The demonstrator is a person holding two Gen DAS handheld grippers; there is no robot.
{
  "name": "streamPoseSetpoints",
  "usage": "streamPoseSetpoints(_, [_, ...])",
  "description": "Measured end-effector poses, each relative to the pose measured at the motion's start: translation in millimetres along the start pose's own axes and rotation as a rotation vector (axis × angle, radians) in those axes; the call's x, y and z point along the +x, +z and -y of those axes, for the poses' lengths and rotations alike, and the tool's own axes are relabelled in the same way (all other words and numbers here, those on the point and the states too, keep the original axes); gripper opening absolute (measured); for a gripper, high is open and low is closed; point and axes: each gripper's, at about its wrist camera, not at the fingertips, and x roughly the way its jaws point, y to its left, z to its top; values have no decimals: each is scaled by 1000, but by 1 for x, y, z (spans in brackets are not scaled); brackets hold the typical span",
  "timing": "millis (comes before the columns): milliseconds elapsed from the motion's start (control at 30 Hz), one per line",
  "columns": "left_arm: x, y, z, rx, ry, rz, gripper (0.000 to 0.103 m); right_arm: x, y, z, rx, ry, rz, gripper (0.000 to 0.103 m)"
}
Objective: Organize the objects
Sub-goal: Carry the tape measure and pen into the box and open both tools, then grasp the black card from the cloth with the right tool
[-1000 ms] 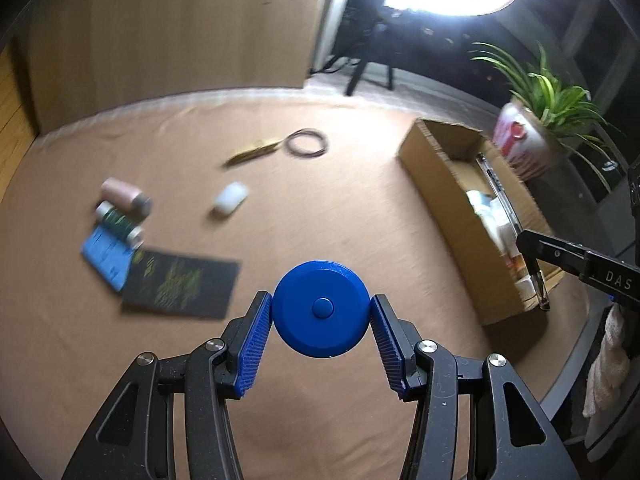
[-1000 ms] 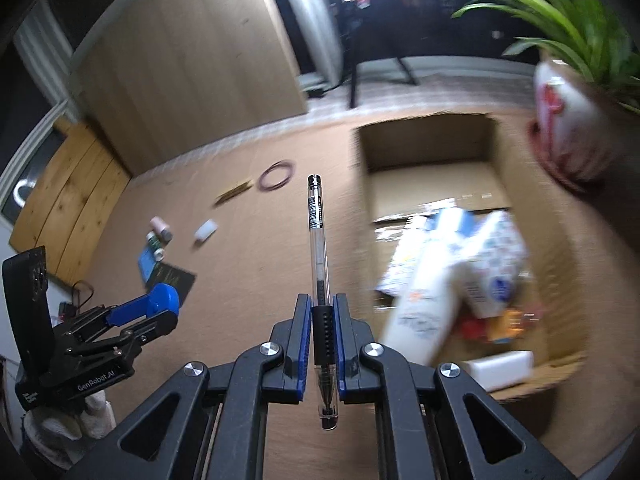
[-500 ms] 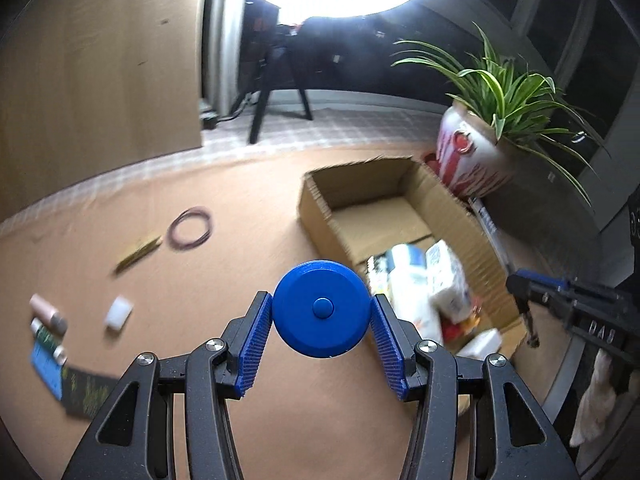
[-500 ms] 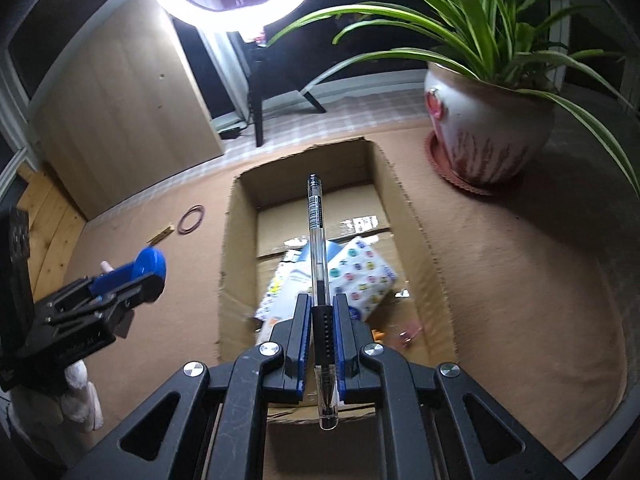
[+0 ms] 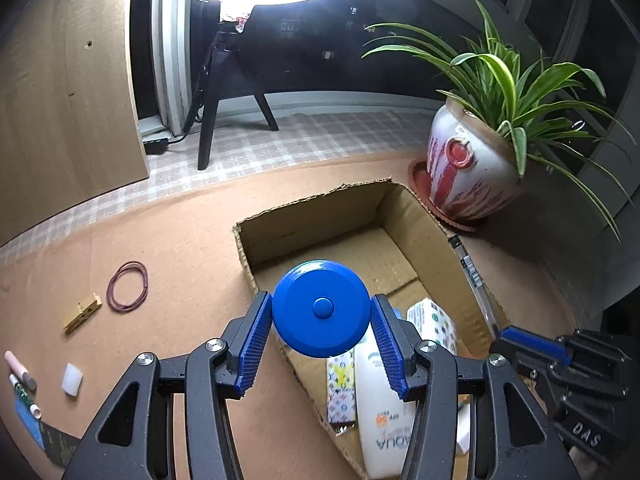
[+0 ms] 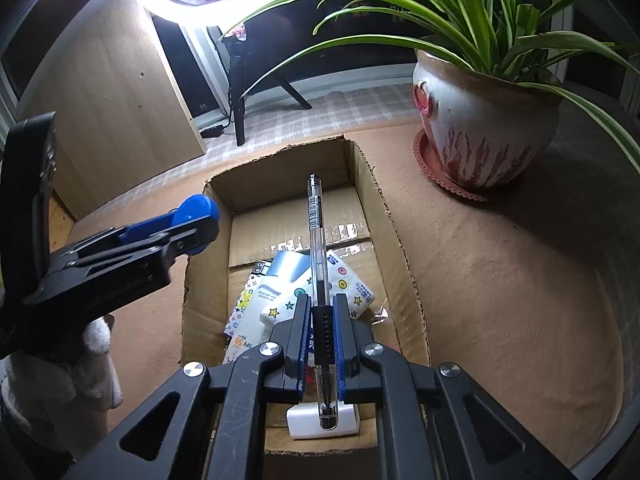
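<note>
Above an open cardboard box [image 5: 436,232] on the brown tabletop [image 5: 180,256], the left tongs [image 5: 320,318] clamp a round blue disc [image 5: 320,308], while the right tongs [image 6: 322,320], nearly closed, grip a clear pen [image 6: 316,232]. Inside the box lies a white bottle [image 5: 380,420] reading "AQUA" and "SPF", beside patterned packets [image 6: 348,280].

You have one cardboard box [image 5: 416,216], one blue round case [image 5: 320,308], one pen [image 6: 317,240] and two grippers in view. On the mat you can count one rubber-band loop [image 5: 128,286], one wooden clothespin [image 5: 82,312] and one small white block [image 5: 73,379]. One potted plant [image 5: 472,176] stands beside the box.
</note>
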Motion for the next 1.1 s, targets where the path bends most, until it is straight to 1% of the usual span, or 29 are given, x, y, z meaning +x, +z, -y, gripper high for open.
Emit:
streamPoseSetpoints(133, [3,3,-2,-10,4,6,55,5,1,-2,-23,7,-14,11])
streamPoseSetpoints(167, [3,4,-4,-17,4,8,62,5,0,-4,-34,-3,-12,13])
streamPoseSetpoints(200, [2,5,-6,-24,8,13,66,4,0,-5,-38,-16,-8,19])
streamPoseSetpoints(233, [-1,5,-8,-29,12,23,70,4,0,-5,-37,-21,-3,38])
streamPoseSetpoints(267, [-3,6,-10,-34,19,33,70,1,-1,-6,-37,-27,13,57])
streamPoseSetpoints(300, [-5,6,-13,-41,25,35,70,-2,-1,-7,-37,-35,32,61])
streamPoseSetpoints(533, [-17,-2,-27,-48,31,32,70,-6,0,-15,-45,-21,27,62])
streamPoseSetpoints(700, [-28,-13,-45,-62,53,19,70,-5,-5,-25,-39,12,11,62])
streamPoseSetpoints(900, [-43,-36,-85,-105,105,-13,70,-9,-12,-37,-32,51,2,62])
streamPoseSetpoints(1000, [-49,-52,-111,-132,134,-50,70,-9,-18,-44,-33,70,-9,62])
streamPoseSetpoints(1100, [-54,-72,-147,-178,179,-98,70,-9,-26,-52,-32,94,-21,62])
